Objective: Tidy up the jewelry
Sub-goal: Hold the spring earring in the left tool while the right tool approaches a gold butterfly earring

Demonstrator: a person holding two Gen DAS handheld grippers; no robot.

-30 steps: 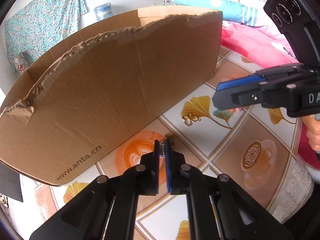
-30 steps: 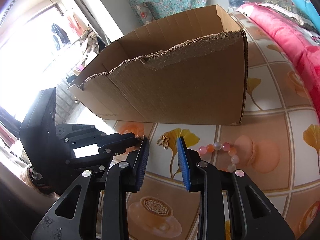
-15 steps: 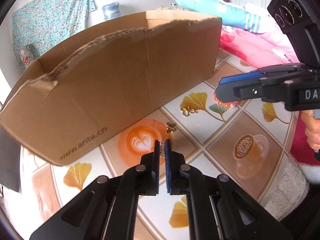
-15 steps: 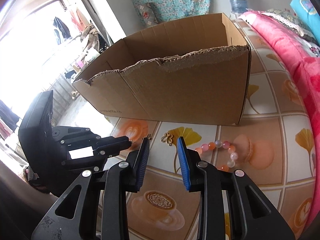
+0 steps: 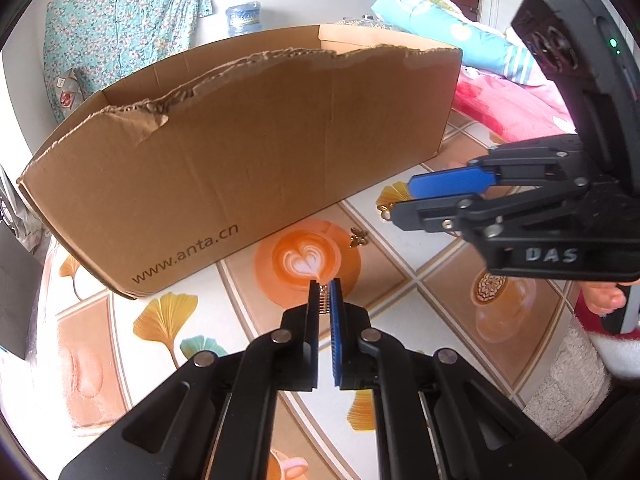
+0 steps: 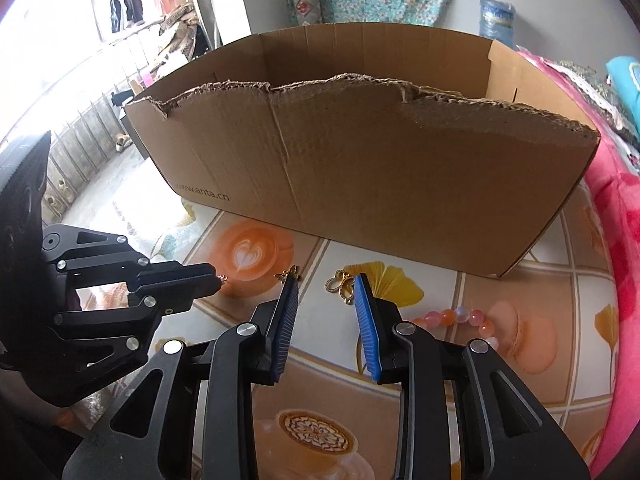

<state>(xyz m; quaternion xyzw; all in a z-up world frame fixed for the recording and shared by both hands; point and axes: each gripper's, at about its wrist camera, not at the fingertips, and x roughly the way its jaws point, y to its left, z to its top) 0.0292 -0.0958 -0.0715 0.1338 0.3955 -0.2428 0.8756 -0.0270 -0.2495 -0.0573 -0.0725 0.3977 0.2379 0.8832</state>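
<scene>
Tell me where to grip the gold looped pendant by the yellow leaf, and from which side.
Grip the pendant across one of its thin loops, coming from above. It lies flat on the tablecloth in front of the box, so a side approach would likely find no edge. The right gripper hangs over it, jaws apart with nothing between; narrow them first.

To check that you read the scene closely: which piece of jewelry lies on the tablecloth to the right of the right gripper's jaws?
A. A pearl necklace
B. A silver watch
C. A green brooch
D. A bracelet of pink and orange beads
D: the bead bracelet lies on the tablecloth, right of the right gripper.
</scene>
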